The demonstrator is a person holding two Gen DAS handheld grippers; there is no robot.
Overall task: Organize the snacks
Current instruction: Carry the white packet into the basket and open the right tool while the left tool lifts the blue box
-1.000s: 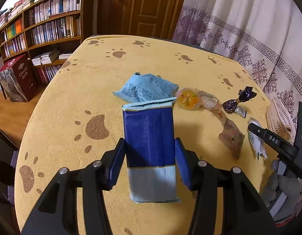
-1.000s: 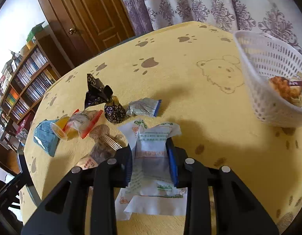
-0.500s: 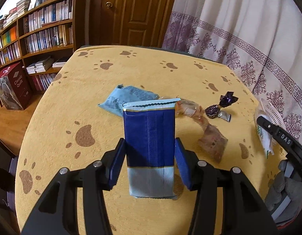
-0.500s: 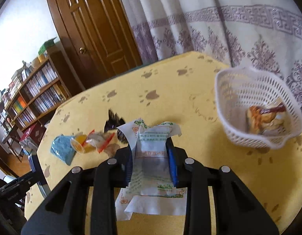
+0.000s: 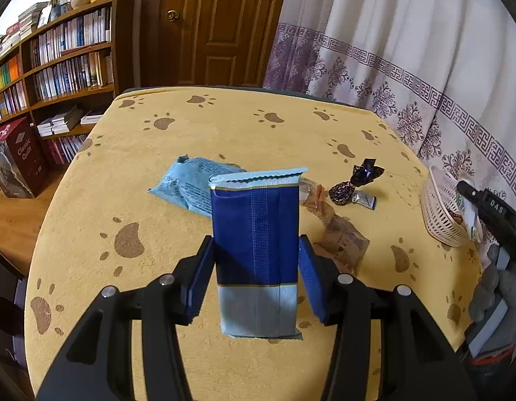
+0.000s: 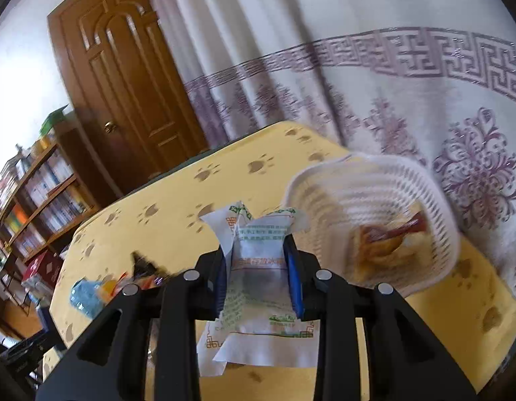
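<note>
My left gripper (image 5: 256, 267) is shut on a dark blue snack packet (image 5: 256, 234) with pale ends, held above the yellow paw-print table (image 5: 191, 127). My right gripper (image 6: 259, 274) is shut on a white snack packet (image 6: 258, 260) with green print, lifted close beside the white mesh basket (image 6: 324, 180), which holds an orange and red snack (image 6: 385, 237). The left wrist view shows that basket (image 5: 438, 214) at the table's right edge, with the right gripper's black finger over it. A light blue packet (image 5: 187, 183), a clear-wrapped snack (image 5: 341, 234) and a dark purple candy (image 5: 344, 188) lie on the table.
A patterned curtain (image 5: 391, 67) hangs behind the table's right side, a wooden door (image 5: 207, 26) stands at the back, and bookshelves (image 5: 57, 60) fill the left. A gloved hand (image 5: 492, 287) holds the right gripper at the right edge. A red box (image 5: 17, 157) stands on the floor.
Both grippers have risen with their packets. The right one has swung right and up toward the basket, which now looms large. The loose snacks have dropped to its lower left.
</note>
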